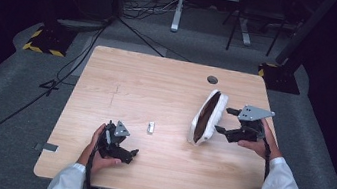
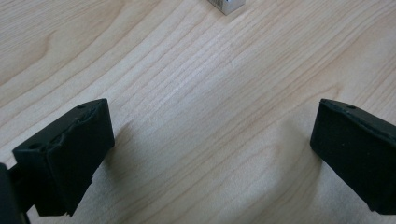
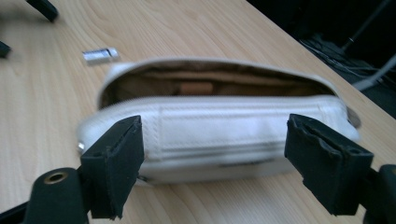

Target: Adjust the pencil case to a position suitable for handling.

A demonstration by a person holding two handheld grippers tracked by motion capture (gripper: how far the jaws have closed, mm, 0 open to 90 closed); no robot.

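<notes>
A person sits at a light wooden table (image 1: 157, 88) and holds a black gripper in each hand. White sleeves cover both arms.

The left gripper (image 1: 123, 152) is low near the front edge of the table, on the person's left side. Its two jaws are wide apart and nothing is between them. In the left gripper view the jaws hang just over bare wood. A small silver thing (image 1: 151, 128) lies on the table a little way ahead of it. It looks like a little metal stick, but it is too small to tell what it is. The corner of it peeks in at the top of the left gripper view (image 2: 225, 5).

The right gripper (image 1: 225, 121) is on the person's right side, with a grey plate on top. Its jaws are wide apart too. They point at a white pouch (image 1: 207, 116) that sits on the table just beside them. The pouch is long and its top is open, and the inside is brown. In the right gripper view the pouch (image 3: 224, 135) lies across, between the two black jaws, but the jaws do not squeeze it. The small silver thing (image 3: 99, 55) lies on the wood behind the pouch.

A round dark hole (image 1: 212, 80) is in the table near the far edge.
</notes>
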